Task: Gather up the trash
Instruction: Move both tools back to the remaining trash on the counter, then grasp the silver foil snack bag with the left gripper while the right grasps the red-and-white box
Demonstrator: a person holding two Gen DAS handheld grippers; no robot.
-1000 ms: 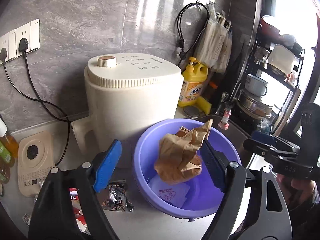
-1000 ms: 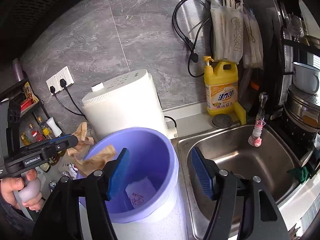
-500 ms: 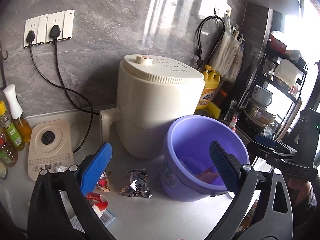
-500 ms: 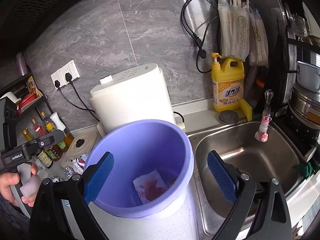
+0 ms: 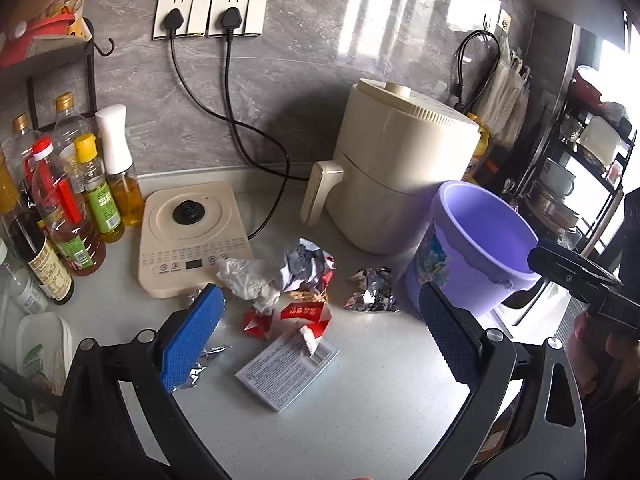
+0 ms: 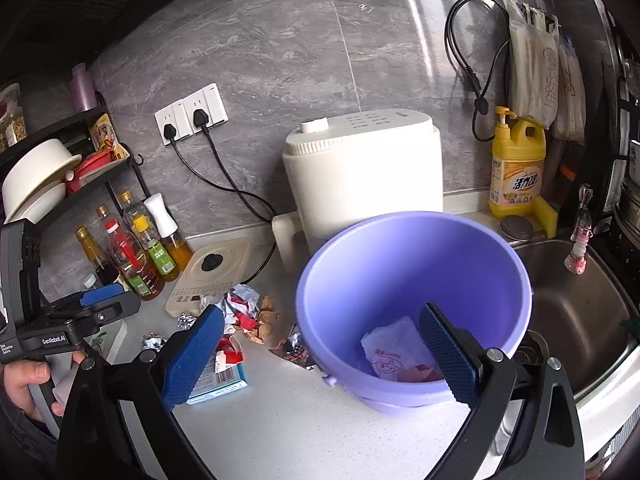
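So we've got both grippers empty rn. Left gripper (image 5: 320, 320) hangs over the white counter (image 5: 360, 420) w/ its jaws spread wide, nothing between the blue pads, just the trash pile under/beyond them. Right gripper (image 6: 320, 344) same deal, jaws wide apart; they've just been opening the last bit, nothing pinched. Its right pad sits in front of the bucket's mouth, left pad is outside it over the counter.

Trash still on the counter, between the induction cooker (image 5: 192, 236) and the purple bucket (image 5: 480, 240): a crumpled white wrapper (image 5: 248, 280), a scrunched silver/red packet (image 5: 304, 264), red-and-white torn bits (image 5: 304, 314), a foil wrapper (image 5: 374, 290) just beside the bucket's base, and a flat printed leaflet/box (image 5: 286, 372) nearest us. A small foil scrap (image 5: 196, 374) peeks out from under the left pad.

In the right wrist view we can see into the bucket (image 6: 412, 264): a white printed wrapper (image 6: 394, 350) lies at the bottom, plus sth brownish next to it, can't tell what exactly.

Bucket stands in front of the cream air fryer (image 6: 360, 172), right at the sink (image 6: 580, 312) edge. Oil/sauce bottles (image 5: 68, 200) grouped at the far left, yellow detergent jug (image 6: 518, 168) behind the sink.
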